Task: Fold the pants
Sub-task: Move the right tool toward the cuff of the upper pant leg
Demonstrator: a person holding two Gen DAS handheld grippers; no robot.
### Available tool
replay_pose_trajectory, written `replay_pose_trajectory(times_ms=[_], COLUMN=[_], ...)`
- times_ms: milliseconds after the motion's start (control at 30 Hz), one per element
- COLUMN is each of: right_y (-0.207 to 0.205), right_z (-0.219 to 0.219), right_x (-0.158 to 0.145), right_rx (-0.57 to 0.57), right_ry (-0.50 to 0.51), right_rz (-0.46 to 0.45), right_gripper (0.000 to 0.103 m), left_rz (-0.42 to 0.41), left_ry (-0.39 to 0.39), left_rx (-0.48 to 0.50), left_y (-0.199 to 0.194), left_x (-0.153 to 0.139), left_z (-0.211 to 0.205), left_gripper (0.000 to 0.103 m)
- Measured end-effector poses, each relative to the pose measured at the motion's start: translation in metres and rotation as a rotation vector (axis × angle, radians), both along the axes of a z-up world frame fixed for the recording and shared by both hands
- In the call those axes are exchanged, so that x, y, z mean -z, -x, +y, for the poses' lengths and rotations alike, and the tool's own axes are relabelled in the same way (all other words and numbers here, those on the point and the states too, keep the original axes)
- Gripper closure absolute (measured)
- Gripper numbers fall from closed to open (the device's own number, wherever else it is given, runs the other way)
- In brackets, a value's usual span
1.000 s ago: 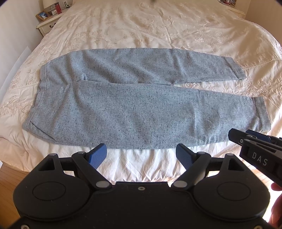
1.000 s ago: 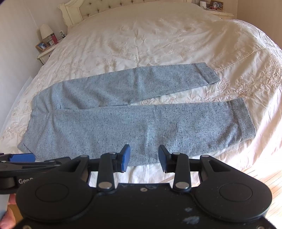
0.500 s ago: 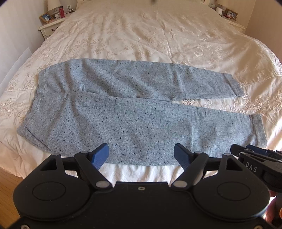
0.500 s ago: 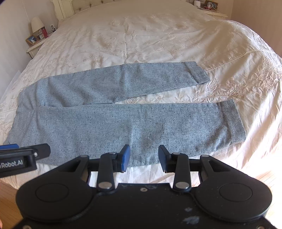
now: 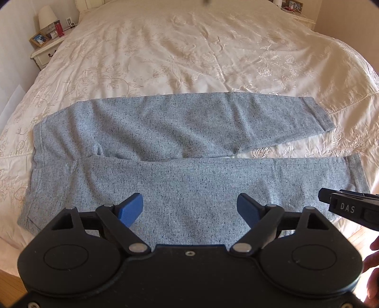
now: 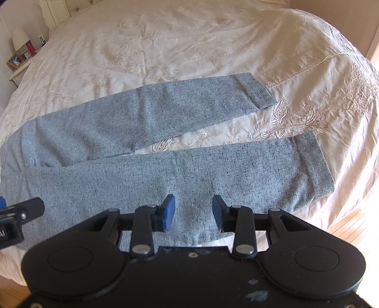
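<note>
The grey speckled pants (image 5: 189, 165) lie flat across the near part of the cream embroidered bedspread (image 5: 201, 59), and neither of my tools has any of the cloth. In my left wrist view the waistband is out at nine o'clock and the two cuffs point toward three o'clock, with the legs parting in a narrow V that shows a wedge of bedspread between them. The far leg (image 5: 213, 123) runs from the crotch toward two o'clock; the near leg (image 5: 213, 184) crosses the middle of the view.

My left gripper (image 5: 190, 209) hangs over the near leg at six o'clock, its blue pads (image 5: 131, 208) spread wide, nothing between them. Whether the tips touch the fabric I cannot tell. My right gripper's (image 6: 193, 210) blue pads (image 6: 168, 212) stand partly apart, a narrower gap than on the left, also with nothing between them, poised above the near leg's lower hem edge. In the left view the right tool shows as a black bar at four o'clock, near the near cuff.

A nightstand (image 5: 45, 53) stands beside the bed at ten o'clock, carrying a lamp (image 5: 46, 19) and a framed picture (image 5: 39, 39). Wooden floor (image 6: 350, 220) shows past the bed edge at four o'clock in the right view.
</note>
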State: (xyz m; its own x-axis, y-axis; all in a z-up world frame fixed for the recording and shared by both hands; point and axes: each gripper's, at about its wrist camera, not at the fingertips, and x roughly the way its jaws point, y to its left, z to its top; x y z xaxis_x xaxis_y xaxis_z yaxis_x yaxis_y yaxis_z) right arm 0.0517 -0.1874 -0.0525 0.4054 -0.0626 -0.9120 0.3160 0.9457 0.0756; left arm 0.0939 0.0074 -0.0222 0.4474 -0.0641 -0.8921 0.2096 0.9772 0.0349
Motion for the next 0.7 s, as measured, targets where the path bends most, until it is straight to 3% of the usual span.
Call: replay_pose_trajectory(times_ms=[200,367,700], right_y=[-0.035,-0.059,-0.116], right_z=[-0.009,-0.014,-0.049], right_x=[0.006,0.008,0.012], right_rx=[0.16,0.213,0.124], right_ry=[-0.079,-0.049,0.035], right_rz=[0.037,0.024,-0.015], right_gripper=[0.066,0.066,0.066], left_rz=[0.008,0.039,0.084], left_ry=[-0.017,-0.023,-0.042], left_rx=[0.072,0.132,0.061], left_y=[-0.045,-0.084,-0.136], left_x=[0.011,0.026,0.045], left_z=[0.008,0.016,0.01], left_gripper=[0.019,0.023,0.024])
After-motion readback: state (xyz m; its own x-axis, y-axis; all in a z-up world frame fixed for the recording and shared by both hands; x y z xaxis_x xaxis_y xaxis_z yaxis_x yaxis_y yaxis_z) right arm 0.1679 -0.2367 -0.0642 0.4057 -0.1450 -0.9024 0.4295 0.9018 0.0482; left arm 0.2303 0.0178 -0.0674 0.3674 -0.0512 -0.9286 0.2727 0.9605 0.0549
